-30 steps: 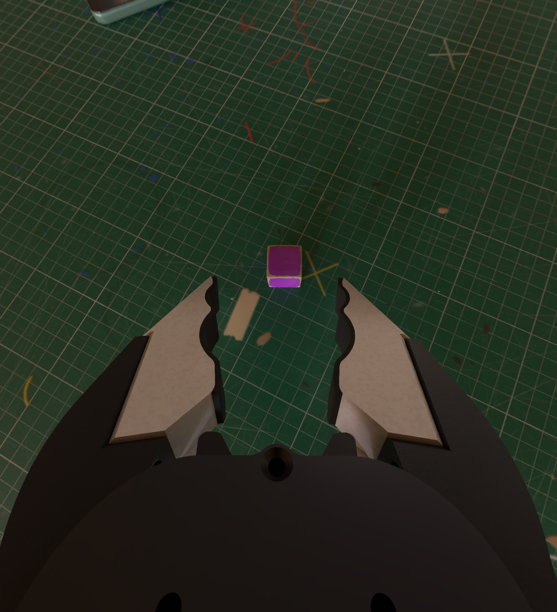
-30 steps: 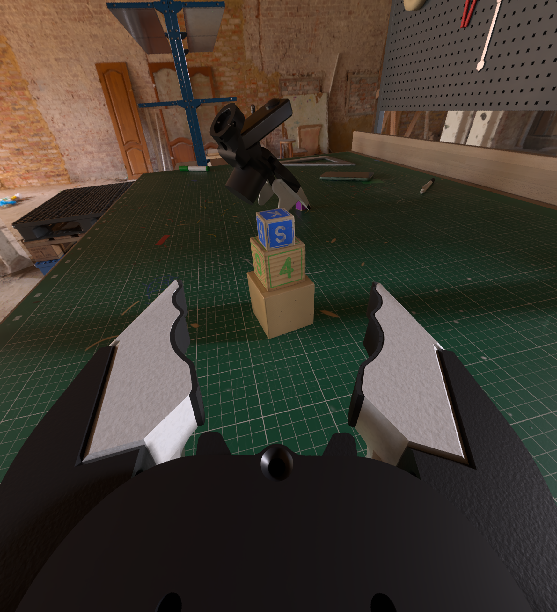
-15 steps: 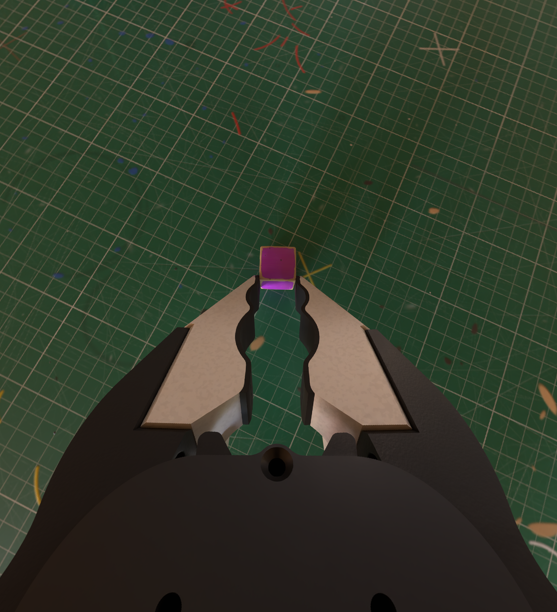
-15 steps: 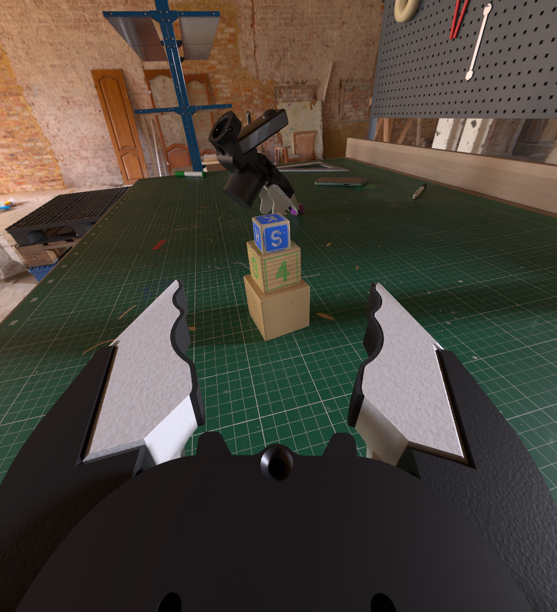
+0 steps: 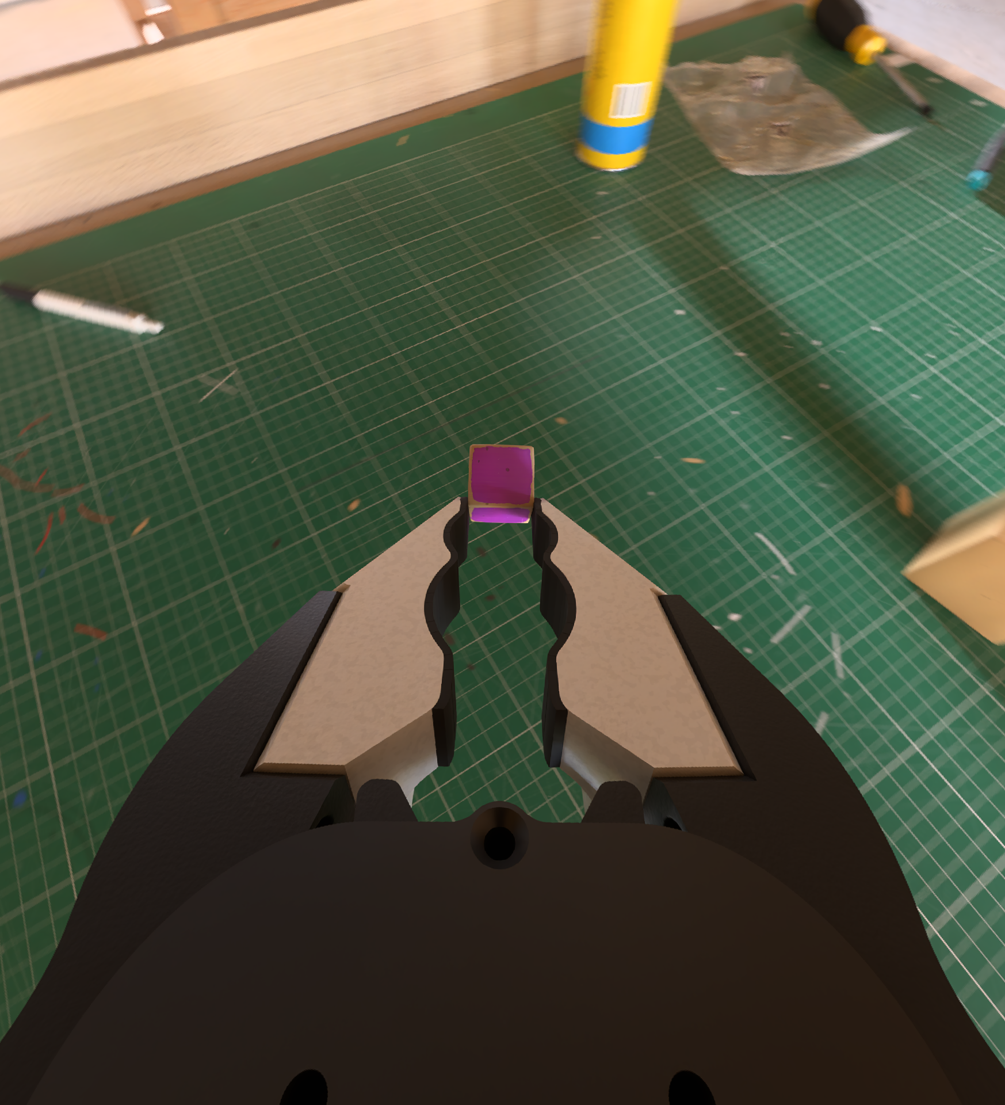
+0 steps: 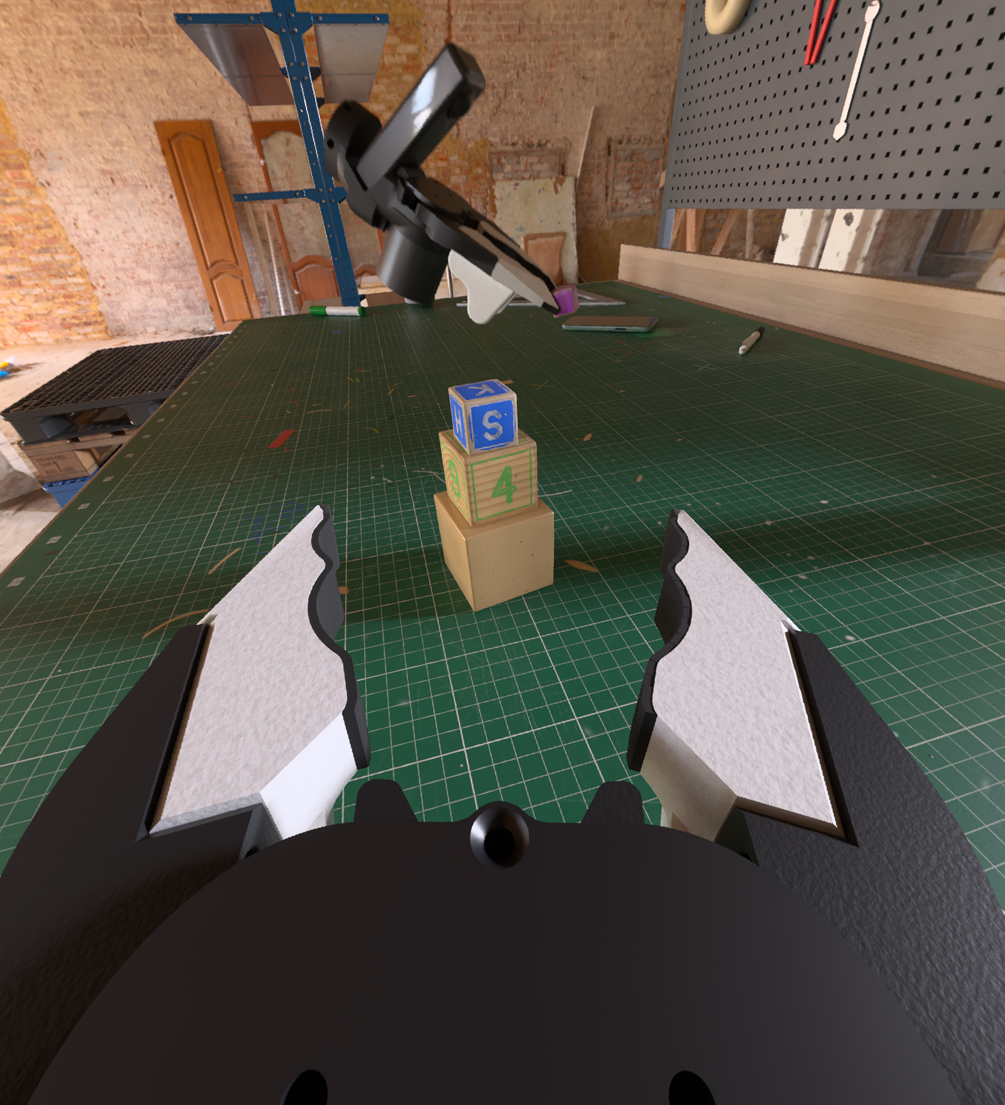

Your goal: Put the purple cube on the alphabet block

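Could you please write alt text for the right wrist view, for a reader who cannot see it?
The open right claw faces a three-block stack: a blue alphabet block on a green-numbered wooden block on a plain wooden cube. Beyond, the left claw holds a small purple cube above the green cutting mat.

Purple cube [image 5: 500, 484] aloft; blue alphabet block [image 6: 483, 415] tops the stack.

Tall yellow can with a blue band [image 5: 618, 89]: my left wrist view crops its top and smears it.
Plain tan wooden block [image 5: 990, 583]: blurred, cut by the right edge.
Small purple cube [image 6: 565, 298]: I see it tiny, half hidden by fingertips.
Black-and-yellow screwdriver [image 5: 864, 45]: top edge clips the handle.
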Robot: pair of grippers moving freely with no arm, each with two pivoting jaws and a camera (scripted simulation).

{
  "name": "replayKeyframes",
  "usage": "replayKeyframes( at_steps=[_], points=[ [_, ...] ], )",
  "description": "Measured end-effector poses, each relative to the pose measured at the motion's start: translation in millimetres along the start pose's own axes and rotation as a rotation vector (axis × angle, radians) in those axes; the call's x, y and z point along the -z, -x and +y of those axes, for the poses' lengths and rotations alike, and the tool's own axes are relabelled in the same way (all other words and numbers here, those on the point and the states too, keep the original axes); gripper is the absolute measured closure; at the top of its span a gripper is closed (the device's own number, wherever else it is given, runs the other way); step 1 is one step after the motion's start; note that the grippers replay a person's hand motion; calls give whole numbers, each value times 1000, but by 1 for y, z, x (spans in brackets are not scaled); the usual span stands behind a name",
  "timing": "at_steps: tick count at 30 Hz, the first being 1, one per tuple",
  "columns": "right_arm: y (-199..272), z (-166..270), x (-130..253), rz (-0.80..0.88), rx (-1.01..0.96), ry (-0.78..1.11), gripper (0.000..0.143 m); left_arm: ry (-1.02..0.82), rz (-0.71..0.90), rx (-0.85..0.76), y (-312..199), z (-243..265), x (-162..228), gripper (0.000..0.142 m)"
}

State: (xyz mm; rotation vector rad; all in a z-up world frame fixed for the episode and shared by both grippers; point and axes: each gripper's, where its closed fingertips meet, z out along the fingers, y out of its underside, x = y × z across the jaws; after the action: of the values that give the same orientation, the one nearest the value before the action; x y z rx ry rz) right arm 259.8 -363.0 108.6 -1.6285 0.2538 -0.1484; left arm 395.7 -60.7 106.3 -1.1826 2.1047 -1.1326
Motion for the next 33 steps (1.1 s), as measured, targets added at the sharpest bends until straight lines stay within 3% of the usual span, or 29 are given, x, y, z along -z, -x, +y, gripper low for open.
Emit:
replayKeyframes(
  at_steps=[12,20,33],
  points=[
    [-1,3,-1,-1,-5,12,34,-25,349,-242,-129,-72,16,122],
    [-1,3,0,-2,-6,9,34,130,571,-561,-223,-61,13,122],
    [0,4,-1,-9,-8,16,34,212,791,-836,-264,-45,14,122]
  ],
)
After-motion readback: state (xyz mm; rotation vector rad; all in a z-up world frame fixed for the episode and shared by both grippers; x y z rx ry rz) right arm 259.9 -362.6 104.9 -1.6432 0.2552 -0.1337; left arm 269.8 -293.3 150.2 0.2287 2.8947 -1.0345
